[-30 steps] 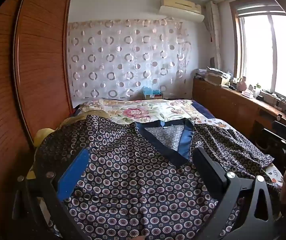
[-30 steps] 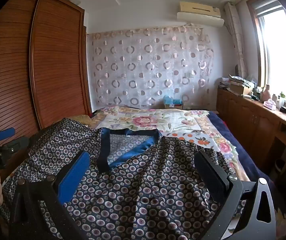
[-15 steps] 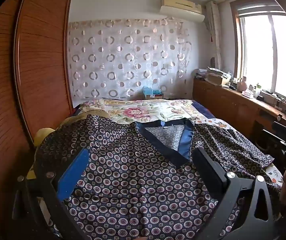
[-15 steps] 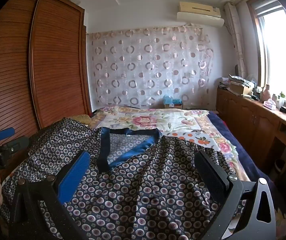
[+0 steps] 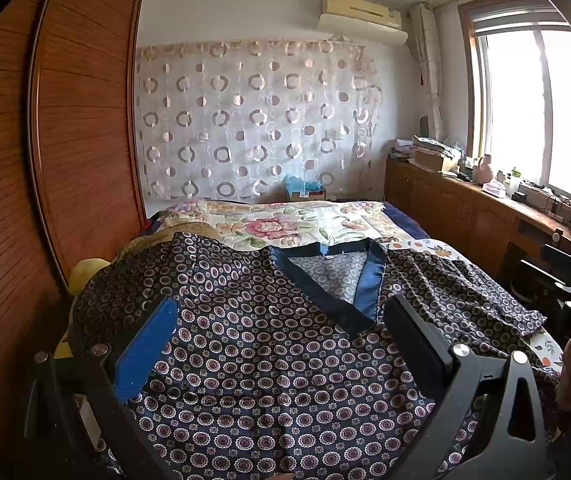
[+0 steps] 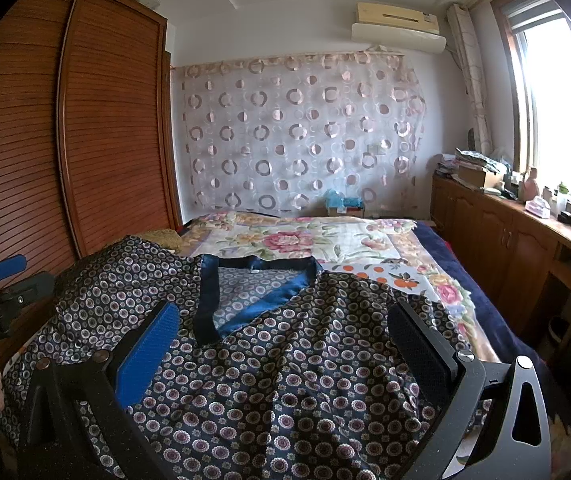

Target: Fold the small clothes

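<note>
Hovering with fingers spread wide and gripping nothing: left gripper [image 5: 281, 336] and right gripper [image 6: 285, 340], both over the shirt [image 5: 269, 344]. Lying spread flat on the near end of the bed [image 6: 325, 240], collar [image 6: 253, 292] pointing toward the curtain [image 6: 297, 136]. Standing close along the bed's left side, a wooden wardrobe [image 6: 65, 140]; running down its right side beneath the window [image 5: 525, 104], a cluttered cabinet [image 6: 525, 248].

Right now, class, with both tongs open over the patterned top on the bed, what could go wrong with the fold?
1. The patterned top lies rumpled, so creases could get folded in.
2. Its far sleeve reaches toward the bed's edge and could slide off.
3. Either open pair, left tongs or right tongs, might pinch one layer only.
</note>
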Demonstrator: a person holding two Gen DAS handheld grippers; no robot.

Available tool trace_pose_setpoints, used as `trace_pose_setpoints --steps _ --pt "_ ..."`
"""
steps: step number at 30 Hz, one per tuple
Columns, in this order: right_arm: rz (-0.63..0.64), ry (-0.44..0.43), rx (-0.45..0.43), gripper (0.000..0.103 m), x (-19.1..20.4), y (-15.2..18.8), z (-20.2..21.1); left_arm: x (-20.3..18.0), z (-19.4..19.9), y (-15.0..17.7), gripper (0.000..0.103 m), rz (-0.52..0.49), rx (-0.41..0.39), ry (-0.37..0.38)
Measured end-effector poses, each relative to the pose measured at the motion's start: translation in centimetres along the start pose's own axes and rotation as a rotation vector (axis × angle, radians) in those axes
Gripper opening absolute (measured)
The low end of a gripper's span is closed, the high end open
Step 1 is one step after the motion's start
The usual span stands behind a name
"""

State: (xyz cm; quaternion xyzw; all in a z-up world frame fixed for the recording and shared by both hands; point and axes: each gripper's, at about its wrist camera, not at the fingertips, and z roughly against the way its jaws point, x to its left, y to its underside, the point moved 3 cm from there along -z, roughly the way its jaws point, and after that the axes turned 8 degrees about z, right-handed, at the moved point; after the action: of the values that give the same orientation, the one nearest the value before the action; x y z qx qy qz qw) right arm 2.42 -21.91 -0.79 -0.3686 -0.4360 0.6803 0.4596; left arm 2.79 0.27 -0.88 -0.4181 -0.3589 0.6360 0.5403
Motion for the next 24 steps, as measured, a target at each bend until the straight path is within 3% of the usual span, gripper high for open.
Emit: trace_pose_setpoints --steps 24 --pt "-0.002 0.004 0.0 0.103 0.01 -0.12 0.05 -0.02 0.06 0.03 0.103 -0.003 -0.005 0.0"
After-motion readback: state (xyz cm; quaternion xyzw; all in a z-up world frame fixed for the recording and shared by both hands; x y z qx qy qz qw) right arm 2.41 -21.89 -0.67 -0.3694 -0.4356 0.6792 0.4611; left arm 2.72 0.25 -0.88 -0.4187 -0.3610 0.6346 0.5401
